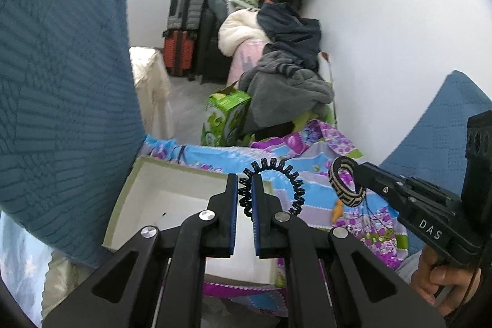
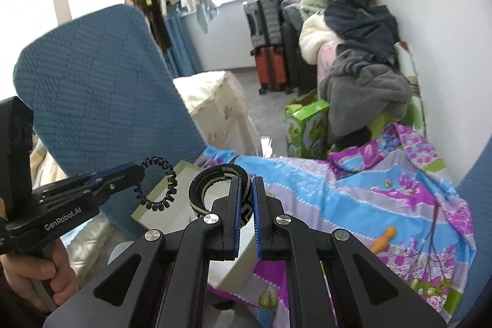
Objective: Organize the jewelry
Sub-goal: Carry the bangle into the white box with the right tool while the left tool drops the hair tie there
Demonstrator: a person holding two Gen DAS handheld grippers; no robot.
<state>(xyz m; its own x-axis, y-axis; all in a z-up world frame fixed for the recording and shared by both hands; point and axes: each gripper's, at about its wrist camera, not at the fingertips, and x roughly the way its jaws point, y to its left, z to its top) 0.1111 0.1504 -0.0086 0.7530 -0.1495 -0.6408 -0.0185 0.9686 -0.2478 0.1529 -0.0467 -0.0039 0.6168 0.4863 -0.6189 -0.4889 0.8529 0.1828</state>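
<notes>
My left gripper [image 1: 245, 179] is shut on a black spiral coil band [image 1: 284, 180], which loops out to the right of its fingertips, above the far edge of an open white box [image 1: 172, 199]. My right gripper [image 2: 245, 181] is shut on a black-and-cream woven bangle [image 2: 203, 189] that sticks out to the left of its tips. The left wrist view shows the right gripper [image 1: 356, 171] at the right with the bangle [image 1: 346, 186] held over the flowered cloth. The right wrist view shows the left gripper [image 2: 142, 168] at the left with the coil band [image 2: 163, 183] by the box [image 2: 172, 205].
A flowered blue and purple bedspread [image 2: 353, 192] covers the surface; a small orange piece [image 2: 384, 239] lies on it. A blue quilted chair back [image 1: 61, 82] rises close on the left. A green carton [image 1: 224, 119], suitcases [image 1: 181, 29] and piled clothes [image 1: 286, 66] stand beyond.
</notes>
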